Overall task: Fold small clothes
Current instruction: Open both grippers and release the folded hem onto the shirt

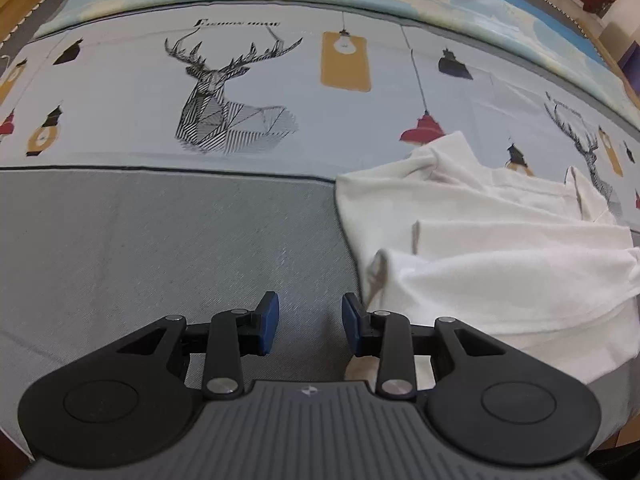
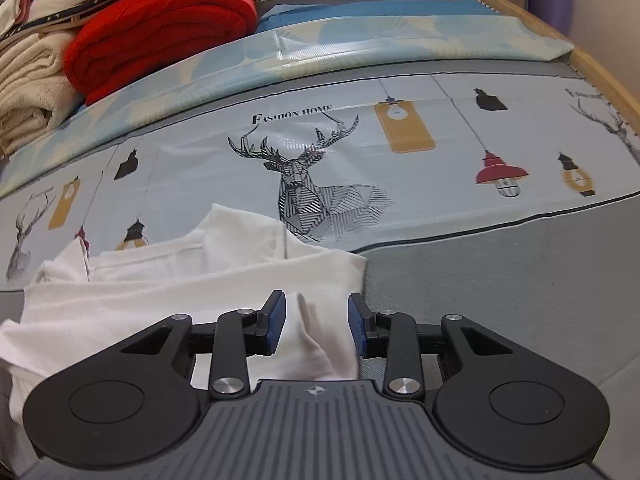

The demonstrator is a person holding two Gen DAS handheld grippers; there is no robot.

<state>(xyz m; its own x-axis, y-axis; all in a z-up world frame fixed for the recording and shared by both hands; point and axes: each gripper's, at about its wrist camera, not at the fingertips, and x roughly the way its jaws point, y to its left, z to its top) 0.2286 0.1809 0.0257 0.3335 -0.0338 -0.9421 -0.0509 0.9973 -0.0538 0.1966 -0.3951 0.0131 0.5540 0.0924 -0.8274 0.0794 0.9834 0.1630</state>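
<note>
A big bed fills both views. Its cover is grey near the grippers, and farther back it has a pale band with deer drawings, yellow lamps and red lamps on it. Behind that band lies a light blue blanket

At the far left of the right view sits a pile of folded things: a red blanket next to a cream towel

A small white shirt lies crumpled on the bed, half on the grey part and half on the pale band. It is to the right of the left gripper and under the right gripper

The left gripper is let go, with its blue pads apart. Only grey cover shows between them. The edge of the shirt is just beside its right pad

The right gripper is let go too. A fold of the white shirt sits between its blue pads, but the pads do not press on it
</note>
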